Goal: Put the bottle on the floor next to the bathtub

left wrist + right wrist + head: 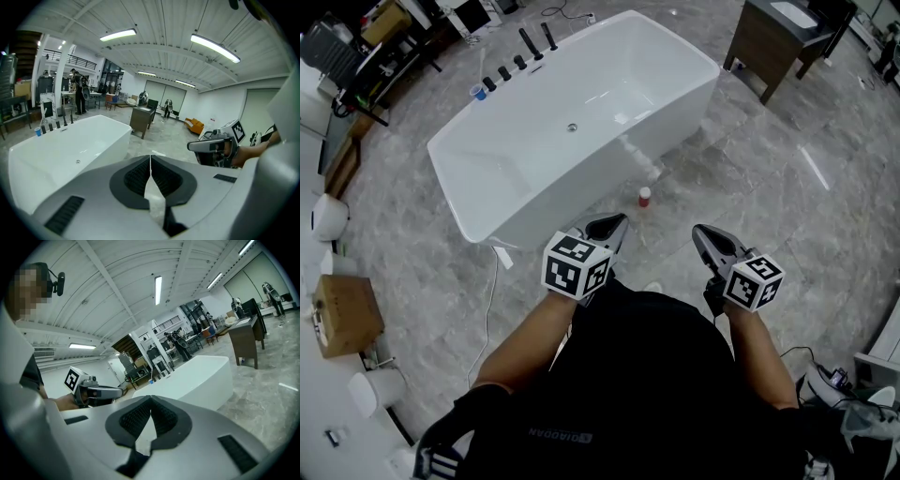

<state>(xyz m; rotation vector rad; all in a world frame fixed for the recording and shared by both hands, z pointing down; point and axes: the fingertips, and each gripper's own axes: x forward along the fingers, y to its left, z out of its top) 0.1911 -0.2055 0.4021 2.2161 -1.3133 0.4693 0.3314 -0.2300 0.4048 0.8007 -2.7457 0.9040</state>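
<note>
A small bottle with a red cap [644, 197] stands upright on the grey marble floor, close beside the long wall of the white bathtub [516, 155]. My left gripper [617, 223] hangs near my body, below the bottle and apart from it, its jaws shut and empty. My right gripper [701, 232] is level with it to the right, also shut on nothing. In the left gripper view the shut tips [150, 157] point past the bathtub [65, 150], with the right gripper [213, 146] alongside. The right gripper view shows shut tips [150, 398], the left gripper [98, 392] and the tub [197, 376]. The bottle shows in neither gripper view.
Black tap fittings [525, 47] and a blue cup [477, 92] stand at the tub's far rim. A dark wooden cabinet [769, 42] is at the upper right, a cardboard box [342, 314] at the left. A white cable [492, 300] runs across the floor by the tub's near corner.
</note>
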